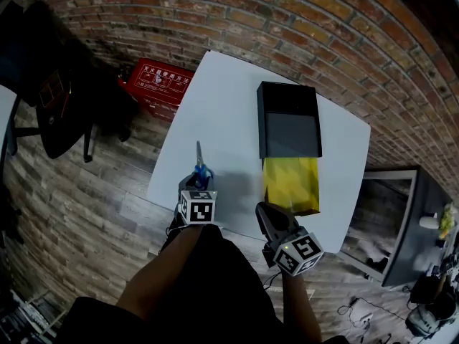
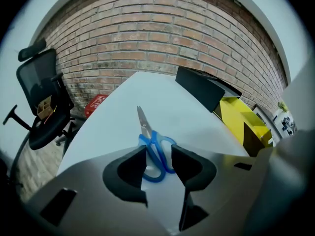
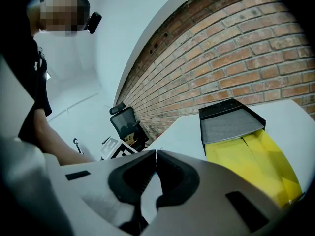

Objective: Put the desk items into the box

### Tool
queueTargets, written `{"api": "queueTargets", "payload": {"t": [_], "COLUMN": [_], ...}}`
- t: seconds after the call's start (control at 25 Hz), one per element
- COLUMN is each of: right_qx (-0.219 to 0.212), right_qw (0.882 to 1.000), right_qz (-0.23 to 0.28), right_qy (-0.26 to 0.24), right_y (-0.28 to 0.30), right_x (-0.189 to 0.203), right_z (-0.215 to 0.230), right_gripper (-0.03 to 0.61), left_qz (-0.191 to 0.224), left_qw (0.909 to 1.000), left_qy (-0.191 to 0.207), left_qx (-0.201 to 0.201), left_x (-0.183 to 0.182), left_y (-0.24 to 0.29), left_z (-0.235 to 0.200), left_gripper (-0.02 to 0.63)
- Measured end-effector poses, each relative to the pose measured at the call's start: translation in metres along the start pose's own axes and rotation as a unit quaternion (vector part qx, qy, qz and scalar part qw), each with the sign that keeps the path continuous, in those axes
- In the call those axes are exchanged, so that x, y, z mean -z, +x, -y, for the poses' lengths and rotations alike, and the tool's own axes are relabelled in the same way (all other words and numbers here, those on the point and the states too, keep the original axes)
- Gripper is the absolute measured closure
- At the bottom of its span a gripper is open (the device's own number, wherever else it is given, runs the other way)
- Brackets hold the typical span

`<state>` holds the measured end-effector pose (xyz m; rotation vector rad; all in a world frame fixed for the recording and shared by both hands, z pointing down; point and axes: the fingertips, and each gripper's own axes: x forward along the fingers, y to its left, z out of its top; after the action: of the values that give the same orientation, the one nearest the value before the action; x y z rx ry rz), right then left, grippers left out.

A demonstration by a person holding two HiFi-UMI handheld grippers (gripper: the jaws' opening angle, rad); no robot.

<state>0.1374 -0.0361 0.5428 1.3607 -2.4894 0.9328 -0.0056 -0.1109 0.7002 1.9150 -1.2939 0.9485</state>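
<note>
Blue-handled scissors lie on the white table, blades pointing away from me. My left gripper hovers over their handles near the table's front edge. In the left gripper view its jaws stand open on either side of the scissors, with the handle loops between the left gripper's pads. The box has a yellow inside and a black lid pushed back, and lies at the table's right. My right gripper sits at the box's near end, shut and empty. The yellow box shows to its right.
On the wooden floor to the left stand a red case and a black office chair. A brick wall runs behind the table. A dark desk with a screen stands to the right of the table.
</note>
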Motion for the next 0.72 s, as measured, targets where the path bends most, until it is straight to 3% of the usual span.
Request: {"api": "queueTargets", "payload": {"t": [0.32,0.72], "right_qx": [0.000,0.010], "right_qw": [1.000,1.000], "right_qz": [0.003,0.011], "right_qy": [-0.001,0.010], "right_y": [-0.0023,-0.0046], "right_x": [-0.0029,-0.0028], "right_z": [0.0050,0.0097], "right_gripper": [0.557,0.556], "left_qz": [-0.020,-0.016], "left_qw": [0.9997,0.9997], "left_qy": [0.012,0.015], "left_qx": [-0.010,0.013], "left_x": [0.0043,0.0037], "left_y": [0.0020,0.0016], "left_z": [-0.0046,-0.0052], "left_gripper": [0.476,0.517]}}
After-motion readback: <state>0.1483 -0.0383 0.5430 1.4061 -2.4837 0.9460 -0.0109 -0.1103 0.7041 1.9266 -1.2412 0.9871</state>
